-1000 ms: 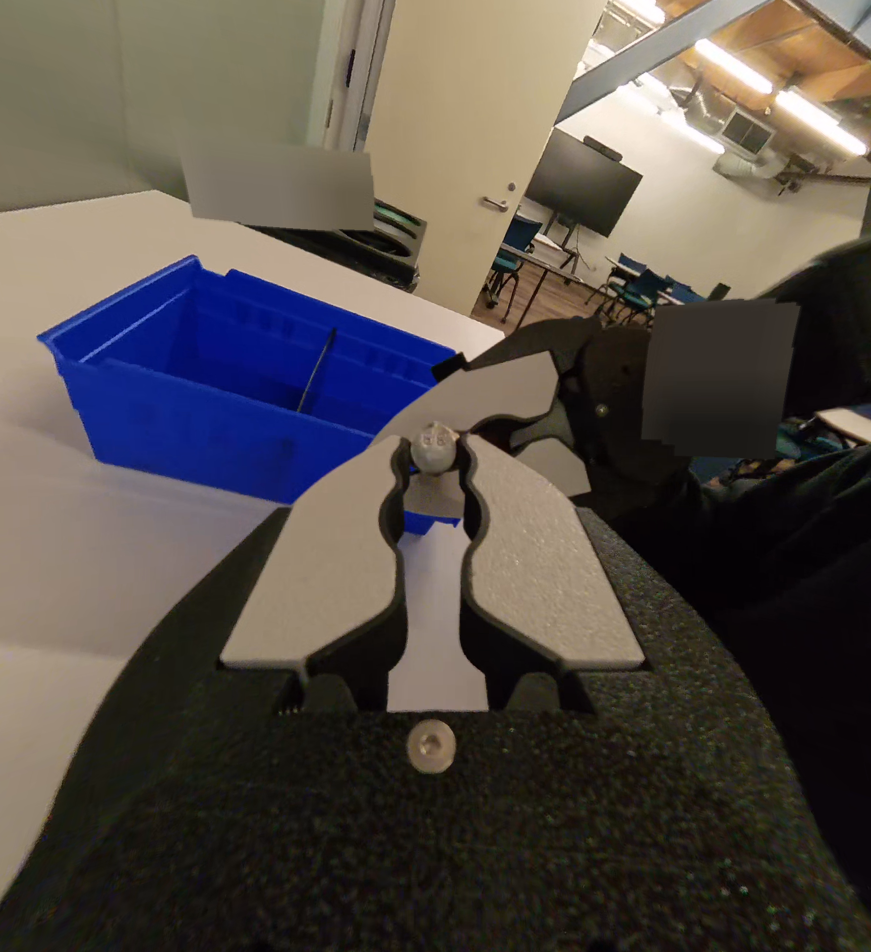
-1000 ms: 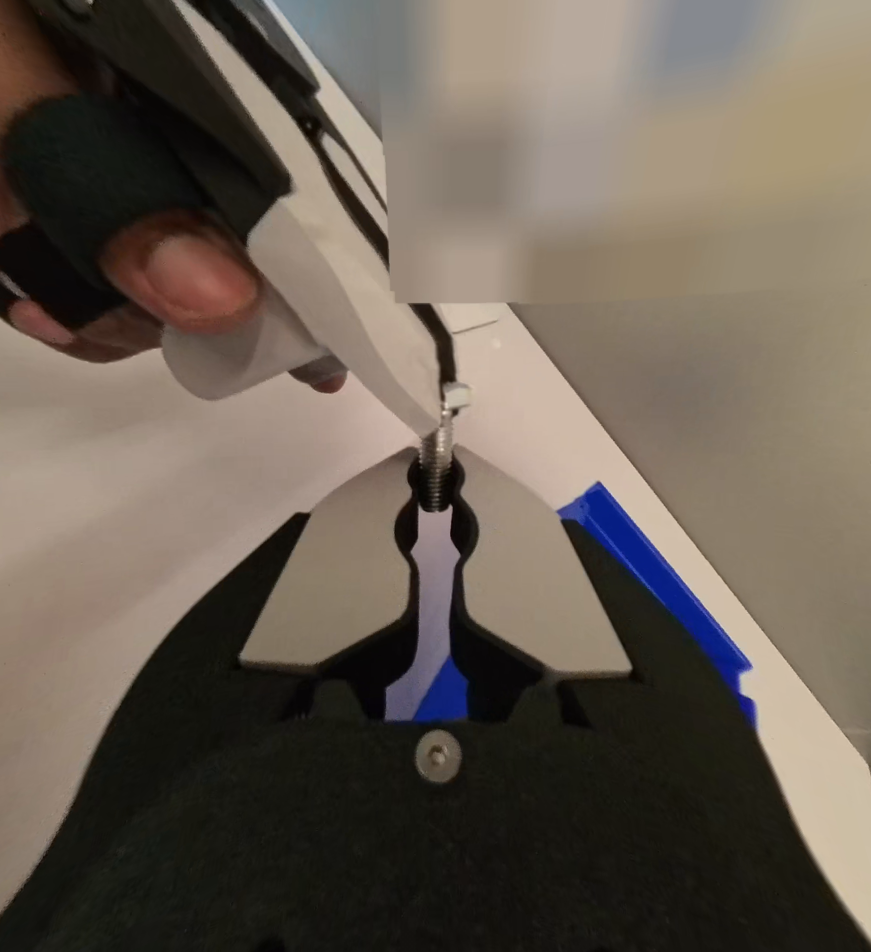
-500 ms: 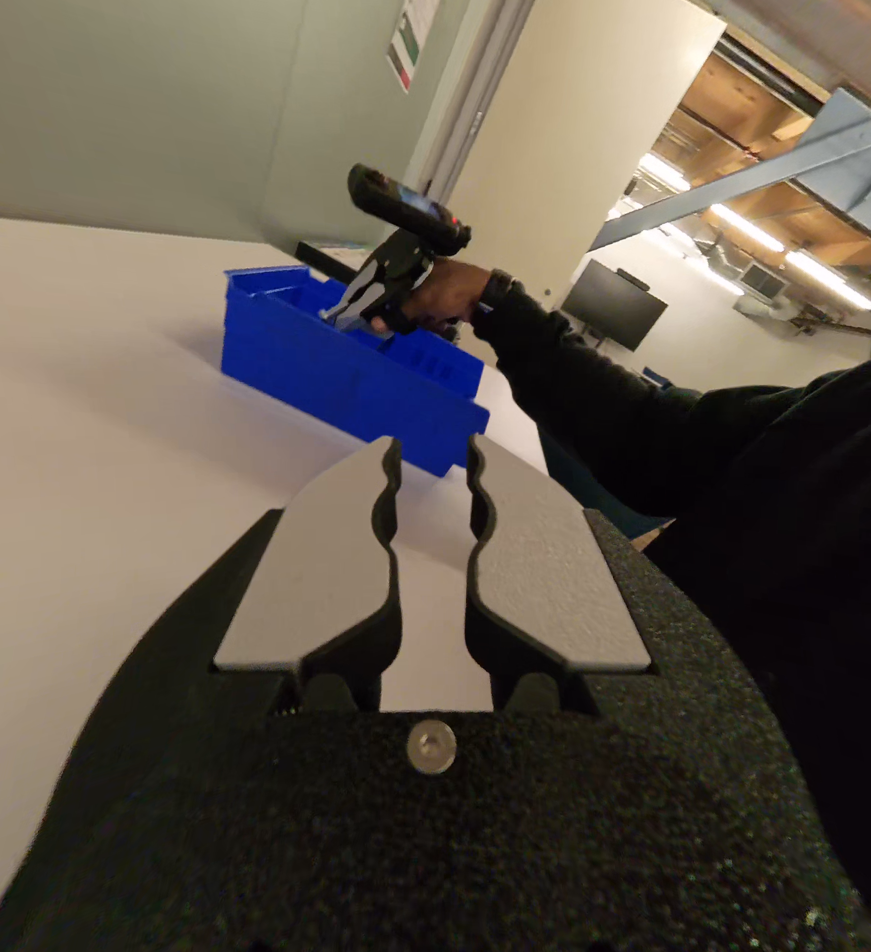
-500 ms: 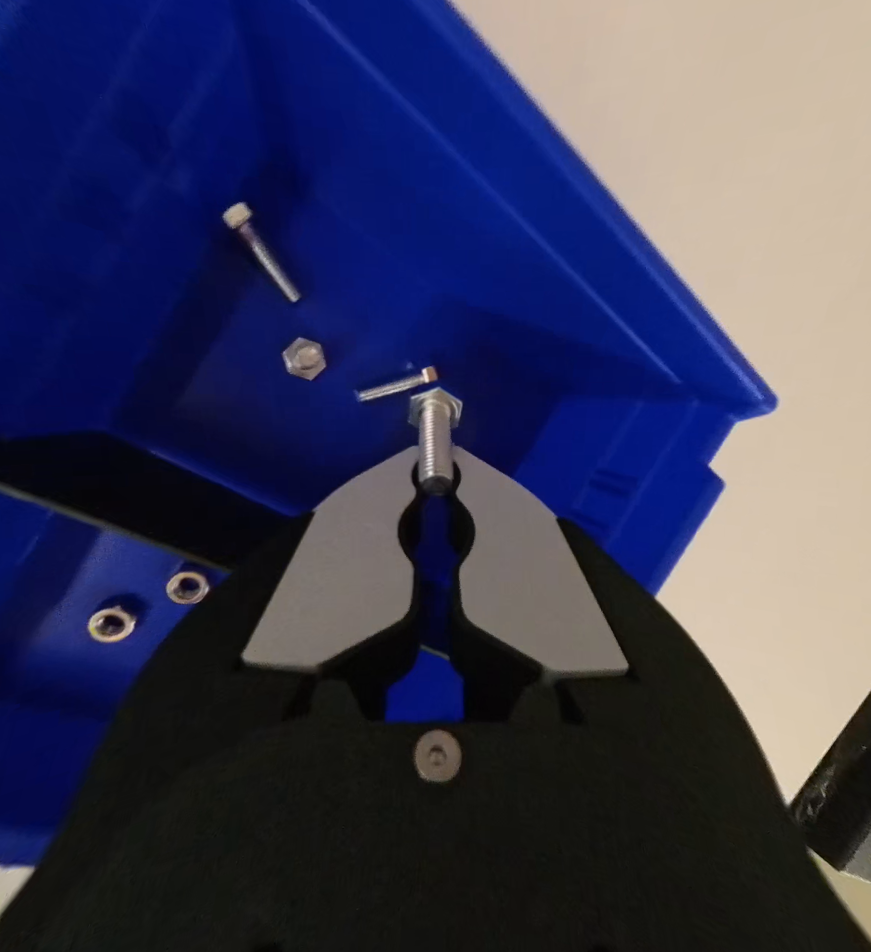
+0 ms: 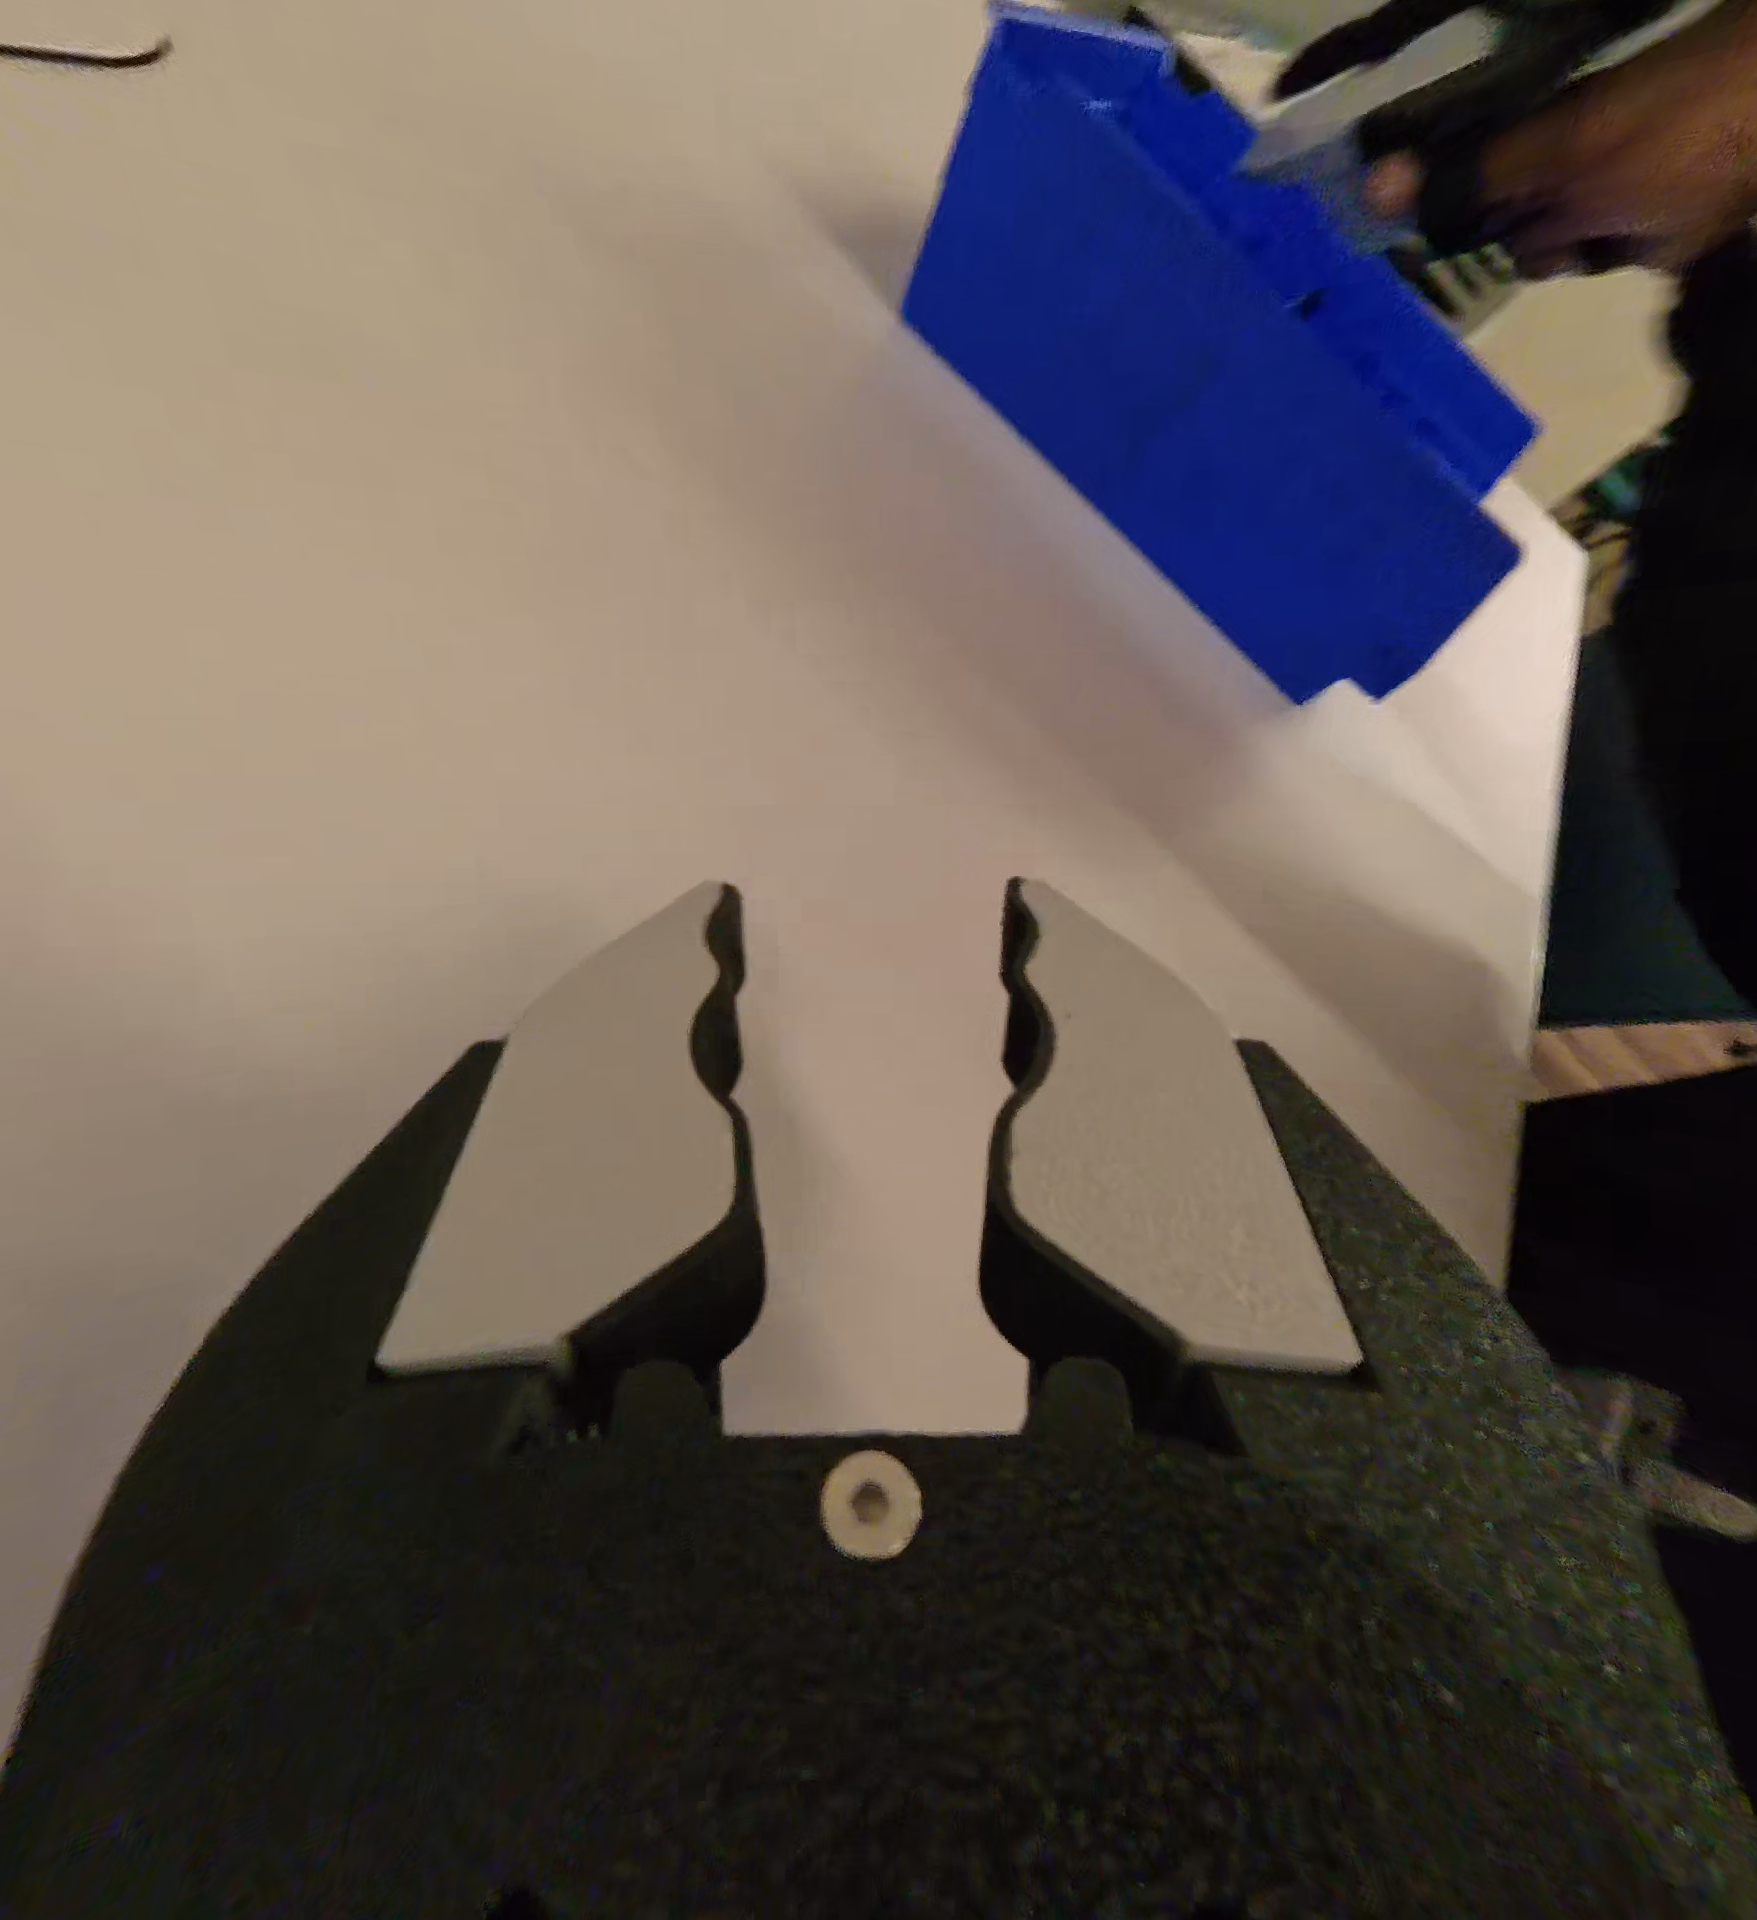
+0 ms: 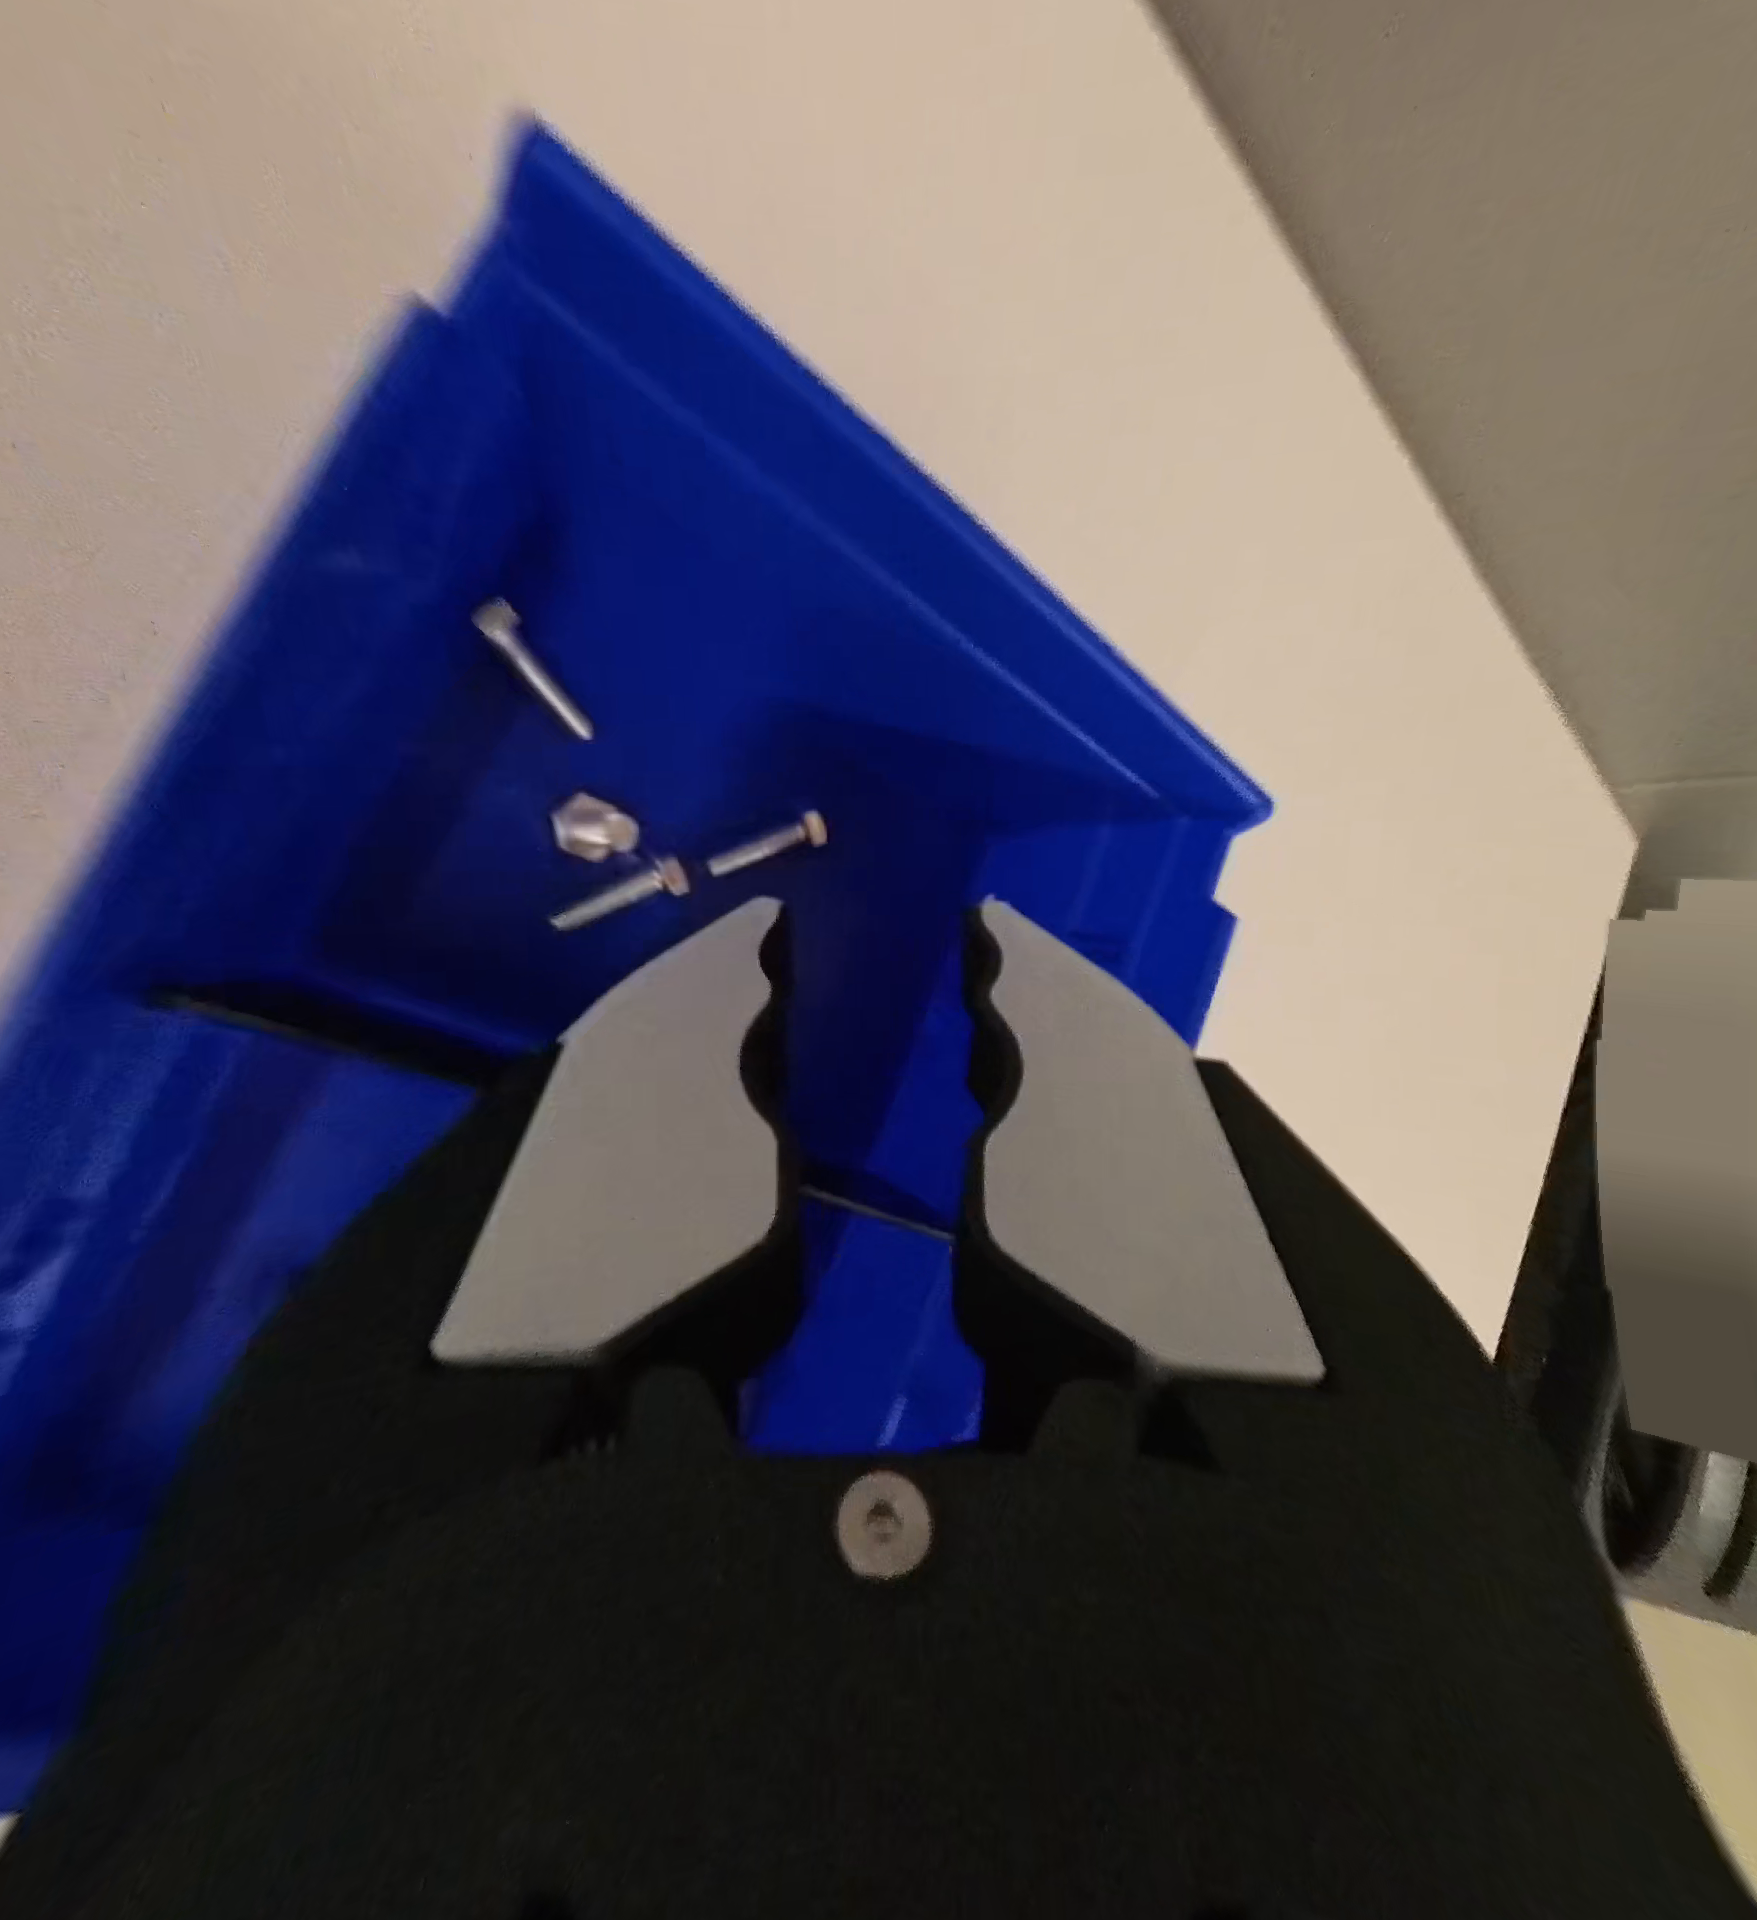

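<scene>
The white table (image 5: 354, 540) carries everything. The blue bin (image 6: 708, 582) stands near its right edge, seen from the left wrist view, with its long axis running along that edge. A black divider (image 6: 313, 1023) crosses the bin and makes compartments.

The right gripper (image 6: 874, 914) hangs directly over the far compartment and looks down into it. It is the nearer one to the bin. Its jaws stand apart, and only the blue floor shows between them; nothing is held.

In that compartment, just beyond the left fingertip, lie three bolts and one nut. The nearest bolt (image 6: 612, 902) lies slanted, its head toward the gripper's middle line. A second bolt (image 6: 765, 844) lies beside it, the nut (image 6: 591, 826) just behind, and a longer bolt (image 6: 533, 670) lies nearer to the far wall.

The left gripper (image 5: 872, 904) is well apart from the bin, over bare table, jaws wide and empty. A thin black wire-like thing (image 5: 43, 54) lies at the far left.
</scene>
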A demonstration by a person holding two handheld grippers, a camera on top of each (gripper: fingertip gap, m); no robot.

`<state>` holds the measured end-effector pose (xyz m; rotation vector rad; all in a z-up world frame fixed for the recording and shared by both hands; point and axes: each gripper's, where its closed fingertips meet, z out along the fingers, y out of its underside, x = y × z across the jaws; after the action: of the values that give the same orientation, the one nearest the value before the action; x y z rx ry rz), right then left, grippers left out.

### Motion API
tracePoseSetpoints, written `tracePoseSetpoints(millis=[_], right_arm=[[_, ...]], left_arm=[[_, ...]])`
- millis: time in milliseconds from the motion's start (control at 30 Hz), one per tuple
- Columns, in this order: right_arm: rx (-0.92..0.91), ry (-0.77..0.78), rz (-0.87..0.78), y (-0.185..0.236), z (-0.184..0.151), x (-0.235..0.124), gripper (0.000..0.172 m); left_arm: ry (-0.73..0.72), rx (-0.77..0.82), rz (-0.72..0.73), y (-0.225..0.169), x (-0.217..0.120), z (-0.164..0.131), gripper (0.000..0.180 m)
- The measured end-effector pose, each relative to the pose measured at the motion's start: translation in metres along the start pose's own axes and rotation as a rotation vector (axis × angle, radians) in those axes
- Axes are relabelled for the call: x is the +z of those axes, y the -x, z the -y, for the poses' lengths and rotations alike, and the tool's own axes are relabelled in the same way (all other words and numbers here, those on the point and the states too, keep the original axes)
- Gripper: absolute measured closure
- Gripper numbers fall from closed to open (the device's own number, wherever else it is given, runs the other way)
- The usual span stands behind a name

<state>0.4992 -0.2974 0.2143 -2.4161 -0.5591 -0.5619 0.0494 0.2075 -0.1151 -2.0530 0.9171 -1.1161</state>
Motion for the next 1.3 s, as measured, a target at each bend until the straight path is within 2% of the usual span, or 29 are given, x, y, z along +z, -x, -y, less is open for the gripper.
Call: tracePoseSetpoints(millis=[33, 167, 300, 400, 500, 633, 667, 733, 767, 900, 967, 1000, 1067, 1100, 1167, 1200, 1300], right_arm=[[-0.001, -0.052, -0.005, 0.007, 0.011, -0.016, 0.139], [-0.010, -0.277, 0.068, 0.064, 0.064, -0.077, 0.131], [0.018, -0.478, 0.306, 0.165, 0.115, -0.110, 0.128], [0.072, -0.471, 0.512, 0.246, 0.131, -0.097, 0.129], [0.127, -0.388, 0.596, 0.299, 0.136, -0.065, 0.129], [0.188, -0.350, 0.620, 0.323, 0.144, -0.036, 0.128], [0.190, -0.336, 0.603, 0.323, 0.144, -0.027, 0.125], [0.189, -0.317, 0.583, 0.327, 0.145, -0.013, 0.105], [0.202, -0.306, 0.576, 0.328, 0.144, -0.007, 0.103], [0.244, -0.260, 0.536, 0.325, 0.138, 0.008, 0.103], [0.223, -0.278, 0.551, 0.327, 0.141, 0.005, 0.099], [0.208, -0.277, 0.544, 0.326, 0.140, 0.006, 0.097], [0.197, -0.265, 0.490, 0.321, 0.138, 0.012, 0.098], [0.193, -0.259, 0.462, 0.318, 0.137, 0.016, 0.100], [0.192, -0.261, 0.422, 0.312, 0.138, 0.020, 0.103], [0.197, -0.261, 0.399, 0.309, 0.138, 0.022, 0.105], [0.183, -0.271, 0.323, 0.302, 0.140, 0.025, 0.110]], left_arm=[[0.007, -0.001, 0.034, 0.006, 0.001, -0.001, 0.127], [-0.005, -0.003, 0.177, 0.030, 0.002, 0.004, 0.106], [-0.002, -0.025, 0.335, 0.060, 0.002, 0.007, 0.089], [0.030, -0.023, 0.455, 0.079, 0.002, 0.006, 0.088], [0.061, -0.009, 0.625, 0.098, -0.004, 0.006, 0.093], [0.065, -0.039, 0.668, 0.104, -0.002, 0.007, 0.100], [0.070, -0.041, 0.665, 0.104, 0.000, 0.006, 0.100], [0.080, -0.049, 0.656, 0.105, 0.005, 0.004, 0.096], [0.078, -0.061, 0.647, 0.104, 0.009, 0.004, 0.095], [0.094, -0.090, 0.722, 0.114, 0.013, -0.001, 0.114], [0.109, -0.061, 0.666, 0.106, 0.020, 0.000, 0.109], [0.117, -0.060, 0.622, 0.100, 0.025, -0.001, 0.101], [0.072, -0.086, 0.557, 0.091, 0.029, 0.008, 0.097], [0.007, -0.079, 0.488, 0.079, 0.030, 0.021, 0.097], [-0.185, -0.007, 0.249, 0.035, 0.026, 0.058, 0.101], [-0.301, 0.042, 0.172, 0.013, 0.018, 0.077, 0.108], [-0.624, 0.401, 0.012, -0.062, -0.016, 0.112, 0.120]])
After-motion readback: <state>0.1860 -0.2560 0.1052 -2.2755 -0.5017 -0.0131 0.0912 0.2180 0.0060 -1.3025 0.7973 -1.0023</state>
